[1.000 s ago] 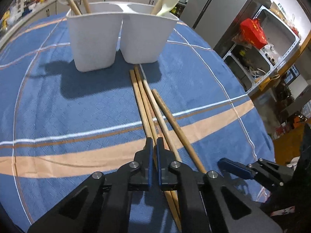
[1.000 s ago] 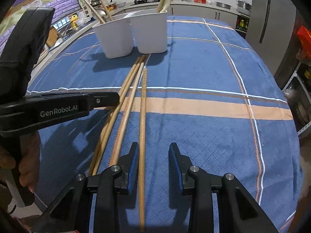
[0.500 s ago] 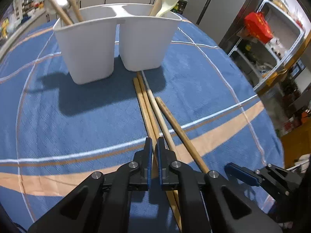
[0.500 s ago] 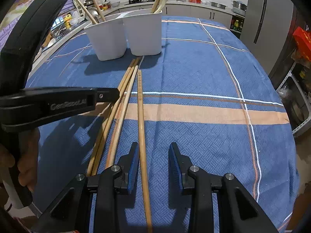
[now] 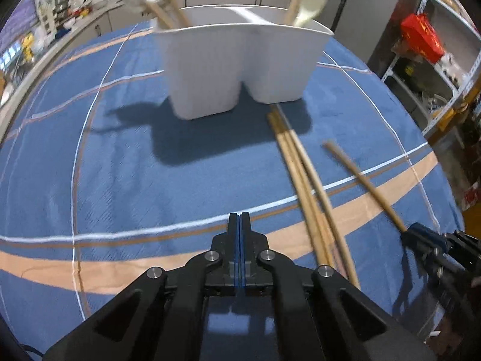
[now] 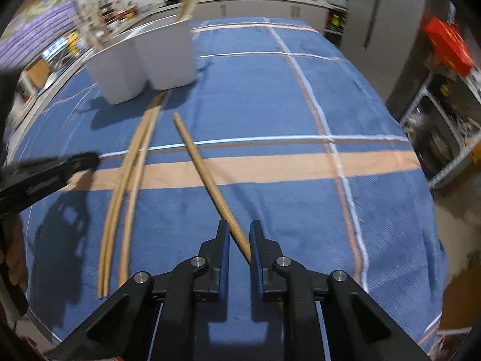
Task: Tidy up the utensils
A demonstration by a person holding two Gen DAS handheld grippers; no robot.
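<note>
In the right wrist view, the lone chopstick (image 6: 204, 174) is caught at its near end between the just-closing jaws of the right claw (image 6: 239, 240), its long axis slanting to the upper left toward the white holder (image 6: 144, 57). The left claw (image 5: 239, 225) is pressed shut on nothing, left of the chopstick bundle (image 5: 303, 180) lying on the tabletop (image 5: 120, 165) below the holder.
</note>
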